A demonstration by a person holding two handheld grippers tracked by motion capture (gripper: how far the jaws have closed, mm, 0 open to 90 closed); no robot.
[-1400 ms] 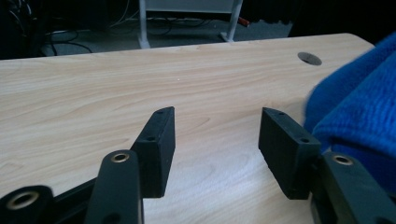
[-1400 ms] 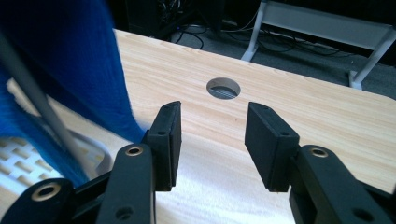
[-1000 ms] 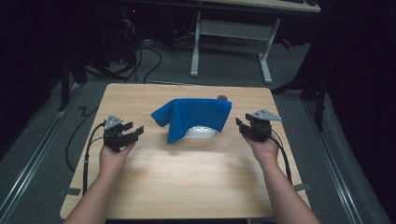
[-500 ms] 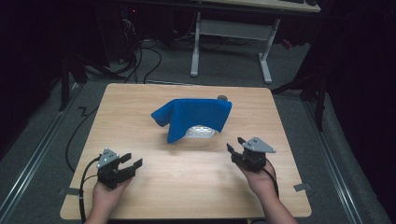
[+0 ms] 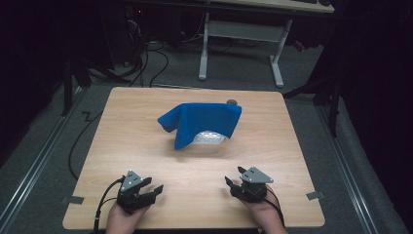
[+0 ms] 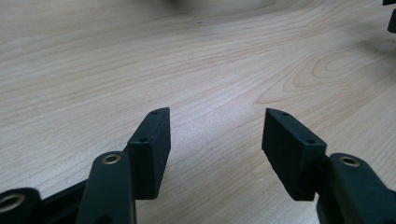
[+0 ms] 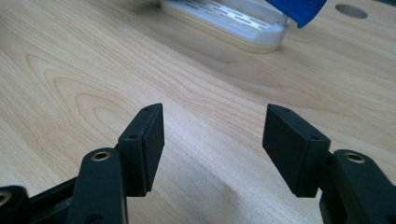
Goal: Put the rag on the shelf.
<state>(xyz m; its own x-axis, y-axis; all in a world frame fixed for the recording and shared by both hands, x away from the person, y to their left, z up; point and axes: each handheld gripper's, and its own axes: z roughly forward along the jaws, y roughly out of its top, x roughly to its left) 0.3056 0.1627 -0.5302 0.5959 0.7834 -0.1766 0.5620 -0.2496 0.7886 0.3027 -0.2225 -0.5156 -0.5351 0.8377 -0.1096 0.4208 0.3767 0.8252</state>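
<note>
A blue cloth [image 5: 200,122] lies draped over a white slotted tray [image 5: 210,137] in the middle of the wooden table [image 5: 146,122]. In the right gripper view the tray [image 7: 233,21] sits ahead with a corner of the cloth [image 7: 299,9] hanging over it. My left gripper [image 5: 151,191] rests open near the table's front left edge, with nothing between its jaws. Near the front right, my right gripper [image 5: 231,184] is open and empty too. Both point inward over bare wood, well short of the cloth. The jaws of the left gripper [image 6: 215,135] and the right gripper [image 7: 212,133] stand wide apart.
A small round hole [image 5: 233,102] sits in the table behind the cloth. Beyond the table stands a white desk frame [image 5: 243,44] on a dark carpeted floor with cables [image 5: 146,53]. A cable [image 5: 80,141] trails off the table's left side.
Both hands have pulled back from beside the cloth to the table's front edge. The cloth and tray have not moved. Both grippers stay open.
</note>
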